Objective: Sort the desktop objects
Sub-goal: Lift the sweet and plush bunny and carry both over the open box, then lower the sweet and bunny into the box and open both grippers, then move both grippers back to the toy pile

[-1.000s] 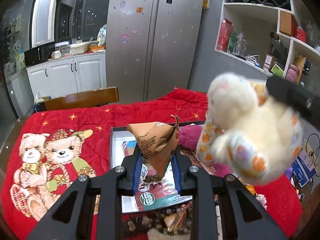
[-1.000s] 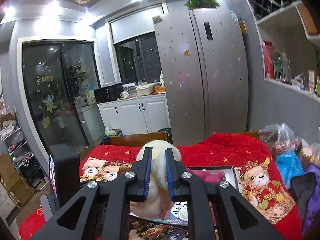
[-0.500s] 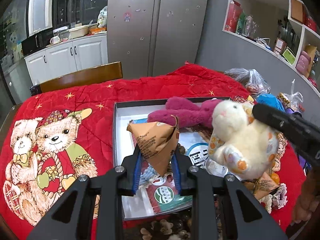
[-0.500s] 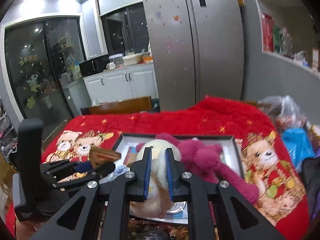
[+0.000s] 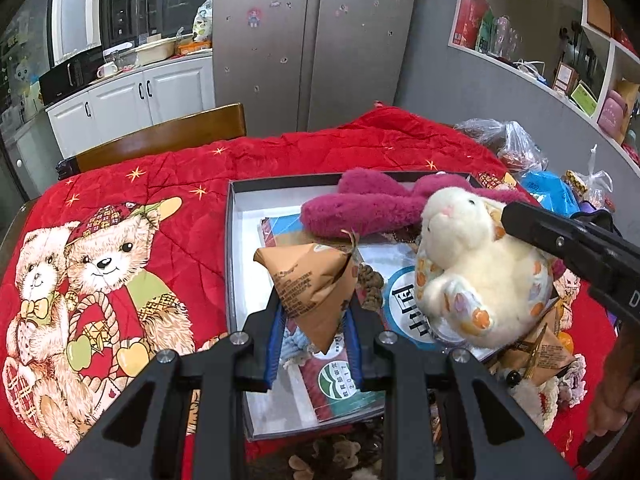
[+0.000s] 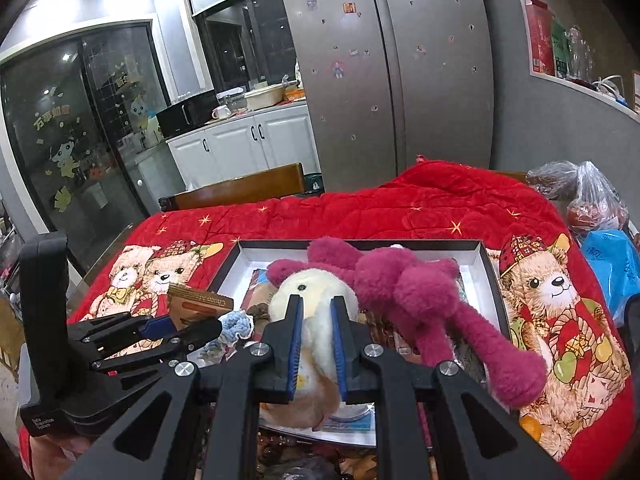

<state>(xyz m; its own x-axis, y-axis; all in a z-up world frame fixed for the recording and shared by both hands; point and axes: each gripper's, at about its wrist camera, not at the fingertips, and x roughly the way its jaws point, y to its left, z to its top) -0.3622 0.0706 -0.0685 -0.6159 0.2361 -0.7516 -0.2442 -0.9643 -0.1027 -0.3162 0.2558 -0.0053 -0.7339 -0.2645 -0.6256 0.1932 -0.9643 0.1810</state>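
Kitchen bench under red bear blanket (image 5: 120, 200); both tongs have dropped toward the open box (image 5: 234, 216); left tongs (image 5: 314, 334) pinch brown paper packet (image 5: 310, 280), right tongs (image 6: 316, 340) squeeze cream plush rabbit (image 5: 476, 268), now just above box contents; release looks next.

Home kitchen-dining room: steel fridge (image 5: 312, 40), white cabinets (image 5: 132, 100), quilt-covered table (image 5: 160, 208).

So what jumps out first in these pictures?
The red bear blanket covering the table, and on it an open box with a magenta plush lying across it. Over the box, the right tool grips a cream bunny, the left tool a brown packet.
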